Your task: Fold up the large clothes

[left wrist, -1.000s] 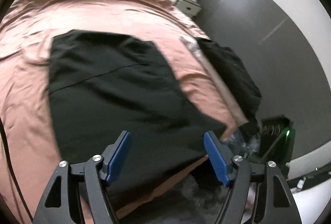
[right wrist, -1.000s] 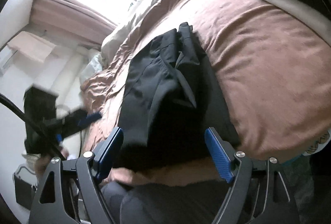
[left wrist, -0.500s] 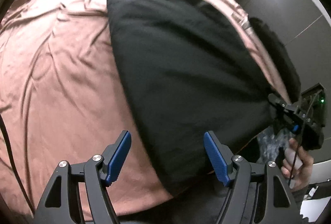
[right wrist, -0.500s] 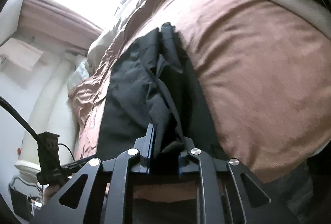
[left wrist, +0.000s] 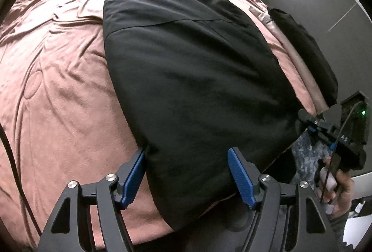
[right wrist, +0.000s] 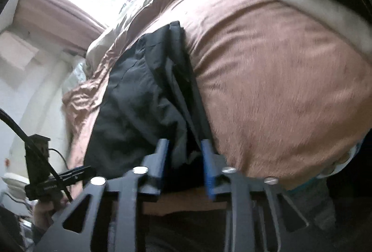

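Left wrist view showed the black garment (left wrist: 193, 79) spread across the pink bedspread (left wrist: 58, 98), filling the middle of the frame. The left gripper (left wrist: 187, 173) stood with its blue fingers (left wrist: 240, 178) wide apart at the lower centre, straddling the garment's near edge without pinching it. At the right edge, the right gripper (left wrist: 304, 119) met the garment's corner. In the right wrist view, the right gripper (right wrist: 184, 159) had its fingers partly parted with bunched black cloth between them; motion blur hid whether they clamped it.
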Available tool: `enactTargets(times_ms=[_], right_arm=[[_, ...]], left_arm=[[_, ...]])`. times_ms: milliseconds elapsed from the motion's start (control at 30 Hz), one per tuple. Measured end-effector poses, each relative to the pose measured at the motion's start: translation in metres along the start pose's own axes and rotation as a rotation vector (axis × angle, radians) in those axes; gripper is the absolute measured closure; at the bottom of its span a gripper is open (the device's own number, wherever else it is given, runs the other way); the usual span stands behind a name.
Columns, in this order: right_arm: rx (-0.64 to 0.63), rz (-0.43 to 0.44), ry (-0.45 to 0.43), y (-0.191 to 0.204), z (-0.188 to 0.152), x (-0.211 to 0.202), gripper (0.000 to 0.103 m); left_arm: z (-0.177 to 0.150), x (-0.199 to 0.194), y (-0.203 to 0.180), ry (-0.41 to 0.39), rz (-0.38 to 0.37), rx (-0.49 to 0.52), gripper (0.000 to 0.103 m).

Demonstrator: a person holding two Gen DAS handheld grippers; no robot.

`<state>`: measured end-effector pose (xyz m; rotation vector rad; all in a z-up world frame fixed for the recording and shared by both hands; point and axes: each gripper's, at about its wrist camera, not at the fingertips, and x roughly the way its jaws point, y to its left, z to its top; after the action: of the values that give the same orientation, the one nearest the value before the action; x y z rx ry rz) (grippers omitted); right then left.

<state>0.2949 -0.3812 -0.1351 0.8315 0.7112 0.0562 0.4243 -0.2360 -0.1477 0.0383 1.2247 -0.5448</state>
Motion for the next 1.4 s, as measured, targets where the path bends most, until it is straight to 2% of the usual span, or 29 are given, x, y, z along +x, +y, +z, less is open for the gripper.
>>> enactTargets(times_ms=[67,200,233,267,300,333,400,467,500,567,667,800,933,1033,1067,1133,1167,1200,1267,1333,1400], right_arm=[[-0.022,-0.008,-0.003,0.004,0.005,0.000,0.033],[-0.025,0.016,0.048,0.000,0.008,0.016,0.034],[-0.007,0.015,0.063,-0.003,0.006,0.022,0.036],[0.011,0.032,0.077,-0.007,0.005,0.029,0.046],[0.024,0.055,0.086,-0.010,0.003,0.032,0.051],[0.037,0.078,0.082,-0.012,0.002,0.033,0.056],[0.064,0.128,0.083,-0.015,0.000,0.031,0.074],[0.075,0.159,0.084,-0.014,-0.001,0.027,0.080],[0.071,0.167,0.083,-0.012,-0.001,0.024,0.083],[0.068,0.174,0.083,-0.008,-0.005,0.018,0.085],[0.053,0.175,0.096,-0.004,-0.016,0.012,0.085],[0.072,0.245,0.147,0.001,-0.038,0.007,0.085],[0.023,0.221,0.185,0.007,-0.053,0.002,0.085],[0.020,0.227,0.196,0.003,-0.043,-0.003,0.079],[0.026,0.230,0.201,-0.001,-0.036,-0.003,0.071],[0.025,0.207,0.176,-0.008,-0.020,-0.007,0.050],[0.022,0.198,0.150,-0.012,-0.010,-0.011,0.031],[0.024,0.193,0.132,-0.013,-0.004,-0.016,0.023],[0.033,0.186,0.115,-0.018,0.014,-0.017,0.023],[0.036,0.189,0.111,-0.020,0.028,-0.013,0.023],[0.049,0.190,0.116,-0.024,0.045,-0.004,0.023]], left_arm=[[-0.003,-0.002,0.003,-0.004,-0.005,-0.006,0.034],[-0.004,-0.003,0.008,-0.007,-0.023,-0.024,0.035],[-0.005,-0.003,0.009,-0.006,-0.027,-0.025,0.035],[-0.005,-0.004,0.009,-0.005,-0.029,-0.025,0.036],[-0.006,-0.004,0.010,-0.006,-0.031,-0.024,0.038],[-0.006,-0.005,0.010,-0.010,-0.029,-0.027,0.044],[-0.006,-0.008,0.017,-0.018,-0.034,-0.047,0.056],[-0.006,-0.011,0.023,-0.023,-0.053,-0.070,0.067],[-0.005,-0.012,0.025,-0.025,-0.058,-0.073,0.069],[-0.004,-0.017,0.027,-0.033,-0.057,-0.069,0.075],[-0.004,-0.025,0.029,-0.045,-0.037,-0.056,0.080],[-0.007,-0.034,0.042,-0.048,-0.021,-0.054,0.081],[-0.017,-0.039,0.050,-0.030,-0.030,-0.031,0.081],[-0.017,-0.036,0.055,-0.010,-0.044,-0.044,0.076],[-0.015,-0.034,0.059,0.002,-0.056,-0.059,0.074],[-0.009,-0.032,0.067,0.017,-0.089,-0.086,0.071],[-0.006,-0.032,0.070,0.012,-0.094,-0.091,0.066],[-0.003,-0.033,0.073,0.001,-0.101,-0.095,0.063],[0.006,-0.034,0.078,-0.022,-0.110,-0.106,0.047],[0.017,-0.033,0.084,-0.040,-0.109,-0.119,0.040],[0.028,-0.029,0.089,-0.047,-0.113,-0.129,0.040]])
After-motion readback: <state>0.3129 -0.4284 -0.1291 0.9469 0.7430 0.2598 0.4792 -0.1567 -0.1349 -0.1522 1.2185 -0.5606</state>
